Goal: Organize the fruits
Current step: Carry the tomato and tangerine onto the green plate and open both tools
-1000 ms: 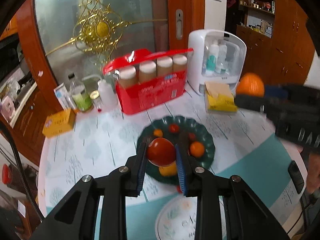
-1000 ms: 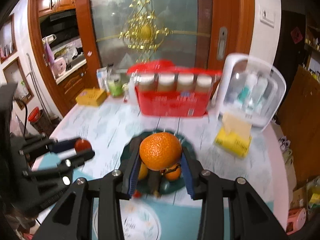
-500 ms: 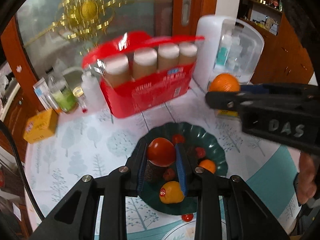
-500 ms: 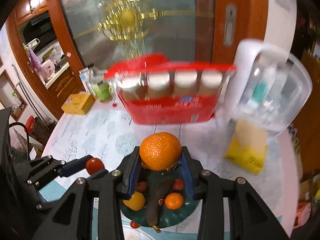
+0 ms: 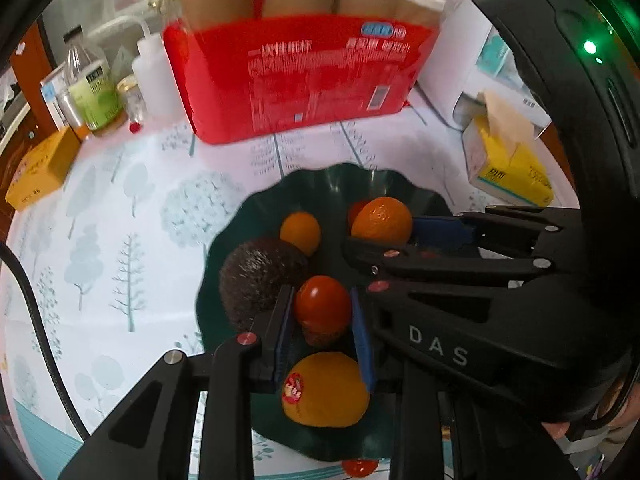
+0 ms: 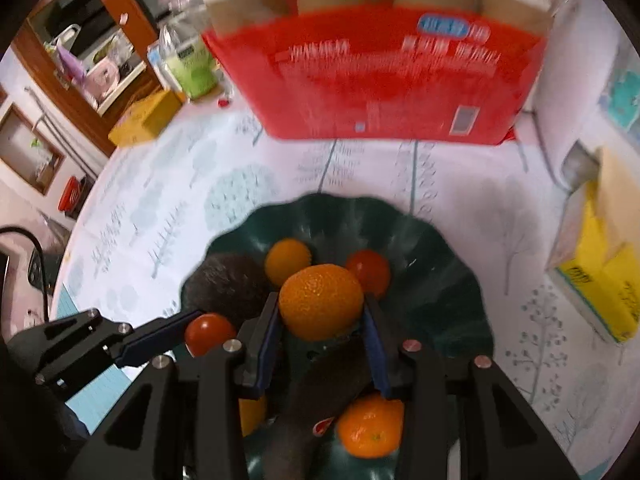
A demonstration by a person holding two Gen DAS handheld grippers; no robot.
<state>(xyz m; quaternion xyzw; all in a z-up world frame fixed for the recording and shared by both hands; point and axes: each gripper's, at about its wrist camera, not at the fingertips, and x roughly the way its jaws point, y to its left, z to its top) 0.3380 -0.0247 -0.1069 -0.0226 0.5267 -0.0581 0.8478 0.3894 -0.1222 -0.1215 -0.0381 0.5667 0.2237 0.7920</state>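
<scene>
Red tomato (image 5: pixel 322 305) clamped between blue pads of left gripper (image 5: pixel 322 320), low over the dark green scalloped plate (image 5: pixel 256 216). Large orange (image 6: pixel 321 300) pinched between pads of right gripper (image 6: pixel 320 332), over the plate's middle. Both grippers crowded side by side above the plate, nearly touching. On the plate already: dark rough avocado (image 5: pixel 260 280) at its left, small orange (image 5: pixel 300 232) behind, yellow-orange fruit with sticker (image 5: pixel 324 390) at the near rim, another tomato (image 6: pixel 368 272) behind the held orange, a mandarin (image 6: pixel 370 426) near the front. Far rim bare; open tablecloth (image 5: pixel 120 240) left of the plate. Red pack of paper cups (image 5: pixel 296 76) behind the plate, yellow tissue box (image 5: pixel 508 168) to its right. Against a second ago: both grippers much lower and closer to the plate, grips unchanged.
</scene>
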